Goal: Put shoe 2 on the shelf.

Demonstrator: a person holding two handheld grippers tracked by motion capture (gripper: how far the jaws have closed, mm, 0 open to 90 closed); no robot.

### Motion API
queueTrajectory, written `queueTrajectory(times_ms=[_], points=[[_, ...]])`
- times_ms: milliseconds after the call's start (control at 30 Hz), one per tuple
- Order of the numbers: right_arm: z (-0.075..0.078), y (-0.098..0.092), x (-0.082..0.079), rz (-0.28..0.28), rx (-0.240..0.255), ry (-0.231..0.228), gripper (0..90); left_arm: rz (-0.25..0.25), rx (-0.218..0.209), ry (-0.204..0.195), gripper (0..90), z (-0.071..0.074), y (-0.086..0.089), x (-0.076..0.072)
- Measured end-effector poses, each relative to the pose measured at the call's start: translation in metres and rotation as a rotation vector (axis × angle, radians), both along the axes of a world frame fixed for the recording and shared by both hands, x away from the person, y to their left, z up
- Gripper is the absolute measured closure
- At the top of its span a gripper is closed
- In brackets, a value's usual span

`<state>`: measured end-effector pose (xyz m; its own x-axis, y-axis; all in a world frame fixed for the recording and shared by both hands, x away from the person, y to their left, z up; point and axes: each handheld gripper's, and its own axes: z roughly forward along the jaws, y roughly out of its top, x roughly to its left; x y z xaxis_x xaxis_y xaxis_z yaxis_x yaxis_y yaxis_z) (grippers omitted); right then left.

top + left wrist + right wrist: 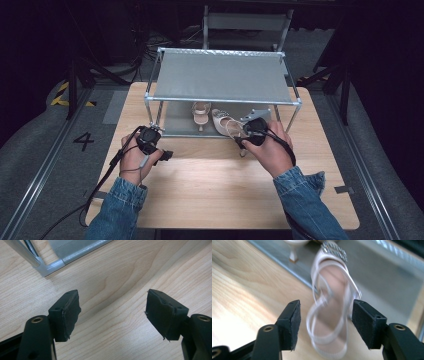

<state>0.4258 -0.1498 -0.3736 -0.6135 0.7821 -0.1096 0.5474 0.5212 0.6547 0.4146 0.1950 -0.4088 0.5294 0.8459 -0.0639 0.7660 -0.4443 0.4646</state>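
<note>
Below, pale wooden table (210, 185), dark room.

Lab-style recording bay: dark surrounds, floor rails (40, 172), hazard tape (61, 95), cables, lone wooden table (210, 185).

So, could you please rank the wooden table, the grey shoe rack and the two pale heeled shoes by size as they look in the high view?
1. Wooden table.
2. Grey shoe rack.
3. The two shoes, left and right: they look alike, and the right one is partly hidden, so I would not rank them.
</note>
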Motion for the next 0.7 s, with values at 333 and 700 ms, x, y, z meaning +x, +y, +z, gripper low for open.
queueTrajectory(times_ms=[333, 700], points=[[-0.012, -0.033, -0.022, -0.08, -0.004, 0.07, 37.5, 0.0, 0.012, 0.001, 27.6, 0.001, 0.001, -0.004], [-0.05, -0.035, -0.015, -0.089, 0.032, 0.1, 36.2, 0.007, 0.025, 0.003, 27.0, 0.001, 0.004, -0.01]])
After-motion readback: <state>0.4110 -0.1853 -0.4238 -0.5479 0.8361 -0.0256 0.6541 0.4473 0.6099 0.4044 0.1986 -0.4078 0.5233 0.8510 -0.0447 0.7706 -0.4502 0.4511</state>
